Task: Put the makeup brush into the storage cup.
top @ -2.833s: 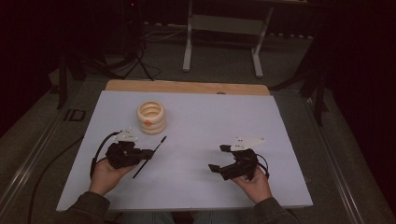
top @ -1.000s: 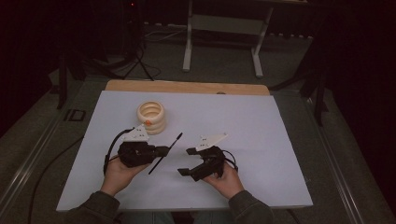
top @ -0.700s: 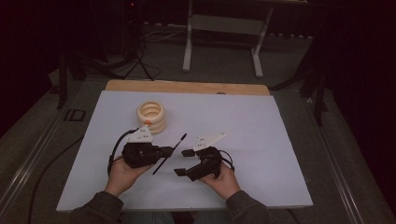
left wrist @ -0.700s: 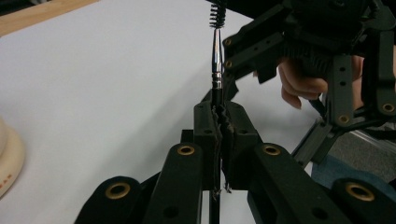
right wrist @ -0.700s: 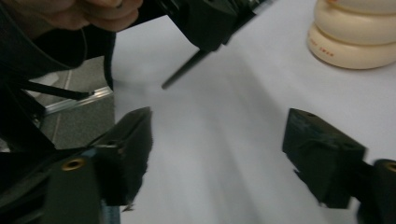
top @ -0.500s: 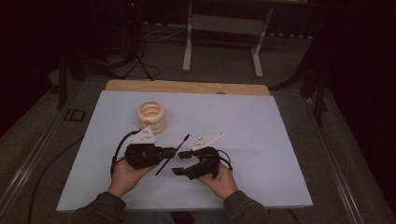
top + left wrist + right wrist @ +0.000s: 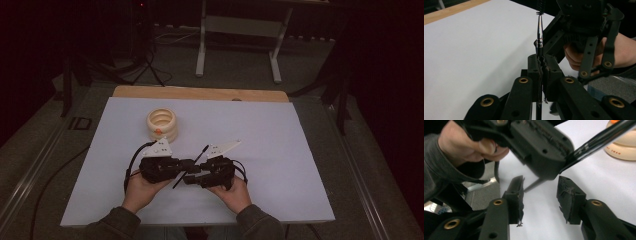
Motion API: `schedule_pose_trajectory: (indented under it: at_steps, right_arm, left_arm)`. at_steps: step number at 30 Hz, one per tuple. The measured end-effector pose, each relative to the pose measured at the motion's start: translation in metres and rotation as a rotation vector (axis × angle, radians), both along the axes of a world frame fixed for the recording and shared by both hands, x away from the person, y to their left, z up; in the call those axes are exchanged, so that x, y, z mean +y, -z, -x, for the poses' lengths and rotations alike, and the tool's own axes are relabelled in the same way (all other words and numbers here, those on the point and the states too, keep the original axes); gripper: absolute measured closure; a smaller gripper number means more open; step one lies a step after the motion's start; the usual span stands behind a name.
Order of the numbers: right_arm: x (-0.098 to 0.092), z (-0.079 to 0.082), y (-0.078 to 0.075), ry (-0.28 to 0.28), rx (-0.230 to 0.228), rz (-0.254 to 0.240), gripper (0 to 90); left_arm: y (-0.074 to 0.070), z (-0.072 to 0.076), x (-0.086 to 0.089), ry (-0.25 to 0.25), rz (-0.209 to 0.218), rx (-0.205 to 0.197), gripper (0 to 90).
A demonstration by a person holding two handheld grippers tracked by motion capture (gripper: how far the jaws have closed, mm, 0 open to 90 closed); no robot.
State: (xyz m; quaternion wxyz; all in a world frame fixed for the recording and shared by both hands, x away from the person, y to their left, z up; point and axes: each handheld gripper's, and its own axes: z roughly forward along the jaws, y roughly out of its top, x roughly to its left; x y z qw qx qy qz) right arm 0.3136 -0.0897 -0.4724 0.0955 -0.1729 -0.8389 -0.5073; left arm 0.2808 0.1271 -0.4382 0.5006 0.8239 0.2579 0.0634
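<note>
Thin black brush clamped in left gripper jaws, right gripper jaws agape alongside, mid-sheet.

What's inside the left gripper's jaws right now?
The left gripper is shut on a thin black brush; its bristled tip rises above the pads. The clamped stretch of handle is hidden.

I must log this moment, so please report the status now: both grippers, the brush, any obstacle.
Left gripper shut on brush. Right gripper open, the brush's lower end between its jaws. Cream container stands apart, nothing in the way.
</note>
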Motion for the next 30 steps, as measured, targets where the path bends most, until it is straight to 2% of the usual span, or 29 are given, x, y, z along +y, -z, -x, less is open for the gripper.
schedule_pose_trajectory:
  at_steps: [8,22,30]
  right_arm:
    - [-0.0027,-0.0016,0.0001,0.009,0.019,-0.026,67.1]
    - [-0.0054,-0.0033,0.0005,0.021,0.060,-0.039,80.6]
    - [-0.0079,-0.0048,0.0013,0.030,0.080,-0.040,84.6]
  left_arm:
    - [0.0012,0.0013,-0.0016,-0.004,0.003,-0.009,86.0]
    - [0.0025,0.0039,-0.0034,-0.015,0.012,-0.026,86.1]
    - [0.0021,0.0054,-0.0028,-0.019,0.017,-0.033,86.0]
